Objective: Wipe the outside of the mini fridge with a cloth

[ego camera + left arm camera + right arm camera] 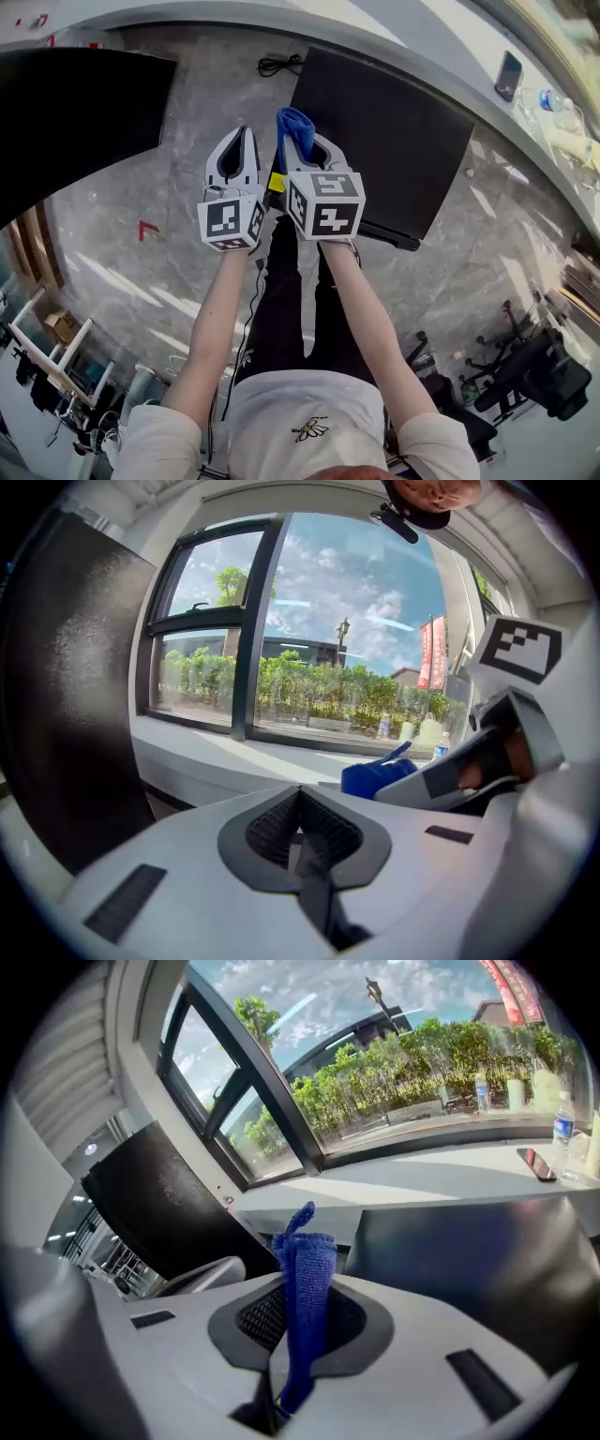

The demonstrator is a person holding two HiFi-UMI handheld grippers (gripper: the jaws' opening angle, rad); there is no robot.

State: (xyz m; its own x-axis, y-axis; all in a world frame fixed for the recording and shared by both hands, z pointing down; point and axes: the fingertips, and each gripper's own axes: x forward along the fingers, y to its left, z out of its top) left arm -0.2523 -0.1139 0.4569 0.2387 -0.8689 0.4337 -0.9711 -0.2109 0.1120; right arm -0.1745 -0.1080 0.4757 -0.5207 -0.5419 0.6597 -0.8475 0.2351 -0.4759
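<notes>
The black mini fridge (pixel 384 141) stands on the floor just ahead and to the right of both grippers; in the right gripper view the mini fridge (pixel 469 1251) fills the right side. My right gripper (pixel 305 155) is shut on a blue cloth (pixel 292 127), which sticks up past the jaw tips. That cloth (pixel 309 1260) stands upright in the right gripper (pixel 302 1288). My left gripper (pixel 236 155) is held beside it, shut, with nothing between its jaws. In the left gripper view, the left gripper (pixel 300 794) points at the window, with the blue cloth (pixel 375 775) at its right.
A second large black box (pixel 66 112) stands at the left. The curved window sill (pixel 422 37) carries a phone (pixel 509 75) and a water bottle (pixel 553 98). A black cable (pixel 279 64) lies on the grey floor behind the fridge. Chairs (pixel 525 370) stand at the lower right.
</notes>
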